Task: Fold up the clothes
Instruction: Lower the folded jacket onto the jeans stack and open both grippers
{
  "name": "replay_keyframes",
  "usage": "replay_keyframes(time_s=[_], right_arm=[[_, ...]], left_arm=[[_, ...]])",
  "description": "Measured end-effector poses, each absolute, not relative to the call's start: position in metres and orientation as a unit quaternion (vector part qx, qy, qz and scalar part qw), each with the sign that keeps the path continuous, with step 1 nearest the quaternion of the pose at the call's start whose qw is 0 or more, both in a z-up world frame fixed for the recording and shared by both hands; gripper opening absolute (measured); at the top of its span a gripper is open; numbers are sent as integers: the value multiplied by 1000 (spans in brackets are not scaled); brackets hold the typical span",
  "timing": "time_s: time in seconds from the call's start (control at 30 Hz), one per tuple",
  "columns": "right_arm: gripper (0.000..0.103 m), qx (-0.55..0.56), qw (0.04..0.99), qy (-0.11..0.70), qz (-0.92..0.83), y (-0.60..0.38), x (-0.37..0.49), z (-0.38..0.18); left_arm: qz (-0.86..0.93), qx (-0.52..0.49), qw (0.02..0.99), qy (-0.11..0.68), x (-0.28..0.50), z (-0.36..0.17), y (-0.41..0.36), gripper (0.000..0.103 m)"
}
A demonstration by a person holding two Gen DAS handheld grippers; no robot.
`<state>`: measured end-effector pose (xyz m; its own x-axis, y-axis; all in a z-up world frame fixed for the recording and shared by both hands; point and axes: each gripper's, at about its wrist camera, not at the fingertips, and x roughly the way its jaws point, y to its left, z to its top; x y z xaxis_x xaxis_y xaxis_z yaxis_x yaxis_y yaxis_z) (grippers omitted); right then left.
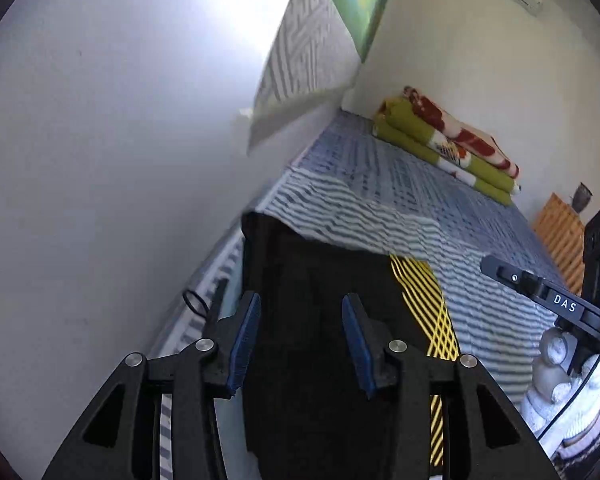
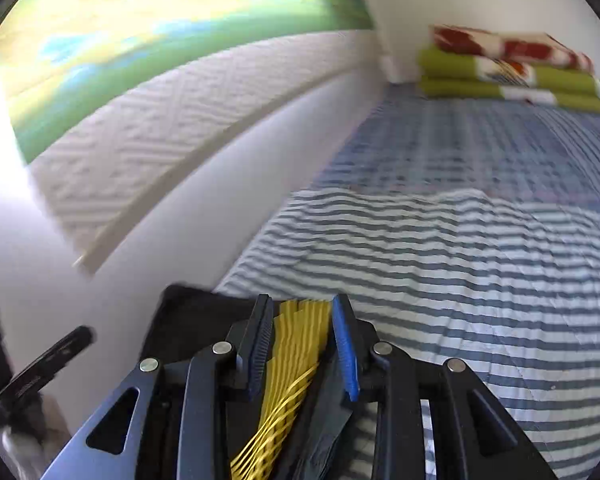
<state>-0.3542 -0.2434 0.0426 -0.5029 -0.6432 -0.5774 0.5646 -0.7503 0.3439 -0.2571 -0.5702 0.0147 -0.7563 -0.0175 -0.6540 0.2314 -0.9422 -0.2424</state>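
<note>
A black garment (image 1: 320, 272) with a yellow criss-cross band (image 1: 420, 292) lies at the near left edge of a bed with a blue-and-white striped sheet (image 1: 380, 216). My left gripper (image 1: 300, 344) stands open, its blue pads wide apart with the black cloth filling the space between them. In the right wrist view, my right gripper (image 2: 302, 340) is shut on the garment, with the yellow band (image 2: 296, 360) bunched in folds between its pads and black cloth (image 2: 196, 320) spreading to its left. The right tool's body (image 1: 556, 300) and a white-gloved hand (image 1: 560, 384) show at the left view's right edge.
A folded green, white and red blanket (image 1: 448, 140) sits at the bed's far end by the wall. A pale wall (image 1: 100, 160) runs close along the bed's left side. Wooden slats (image 1: 560, 228) lie beyond the right edge. The left tool's body (image 2: 40, 372) shows at lower left.
</note>
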Motion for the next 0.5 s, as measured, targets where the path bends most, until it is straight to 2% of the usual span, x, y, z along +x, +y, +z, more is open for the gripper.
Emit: replay_keyframes(time_s=[0.1, 0.23, 0.3, 0.37, 0.5], right_arm=[[28, 374, 387, 0, -843, -262, -323, 22], [28, 403, 375, 54, -833, -272, -293, -10], [28, 407, 367, 74, -833, -265, -278, -20], [28, 410, 358, 90, -834, -253, -263, -23], [28, 442, 334, 93, -828, -213, -232, -14]], left_arm=[[-906, 383, 53, 171, -251, -20, -556, 46], [-882, 416, 77, 207, -226, -60, -554, 46], [-880, 414, 105, 209, -205, -70, -554, 46], [-873, 425, 120, 207, -186, -75, -550, 51], [-860, 438, 150, 217, -149, -73, -531, 51]])
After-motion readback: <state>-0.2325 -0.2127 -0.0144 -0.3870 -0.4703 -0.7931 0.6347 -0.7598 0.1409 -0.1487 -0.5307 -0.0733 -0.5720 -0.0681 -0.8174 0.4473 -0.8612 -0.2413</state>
